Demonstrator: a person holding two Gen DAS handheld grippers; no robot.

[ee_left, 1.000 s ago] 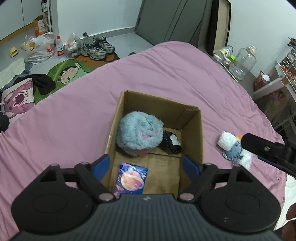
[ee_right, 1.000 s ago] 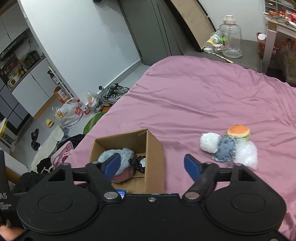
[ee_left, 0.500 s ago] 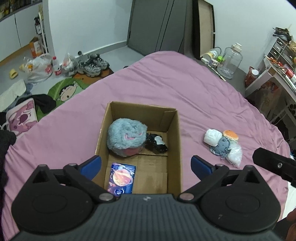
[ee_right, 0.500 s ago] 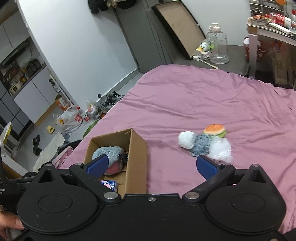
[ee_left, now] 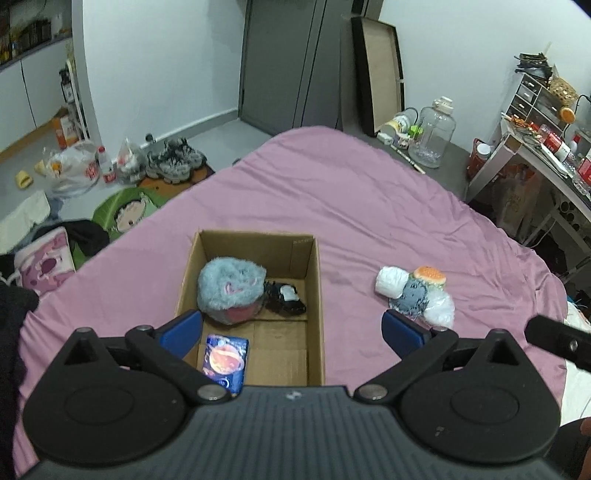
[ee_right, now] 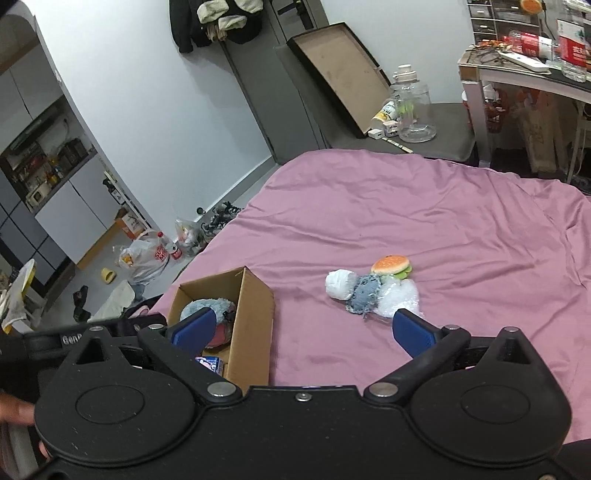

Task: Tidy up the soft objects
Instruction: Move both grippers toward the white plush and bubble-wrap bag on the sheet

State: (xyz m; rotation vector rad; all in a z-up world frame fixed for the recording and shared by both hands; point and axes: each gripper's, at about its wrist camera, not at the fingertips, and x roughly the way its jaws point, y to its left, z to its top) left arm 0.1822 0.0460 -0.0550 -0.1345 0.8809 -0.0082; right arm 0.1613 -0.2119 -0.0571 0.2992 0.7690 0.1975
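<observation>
Soft, even indoor light fell on the bed (ee_left: 332, 192); shadows were faint. Fisheye lenses bent walls and darkened corners. Both views stayed fairly sharp, without glare.

Beyond my pink-sheeted bed (ee_left: 332, 192), sneakers (ee_left: 173, 162) and plastic bags (ee_left: 74, 170) litter the floor, a clear water jug (ee_left: 434, 136) stands by a leaning board (ee_left: 380, 70), and jackets (ee_right: 218, 18) hang above.

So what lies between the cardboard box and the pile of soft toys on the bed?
Only bare pink bedsheet separates the cardboard box from the toy pile; both wrist views show it.
</observation>
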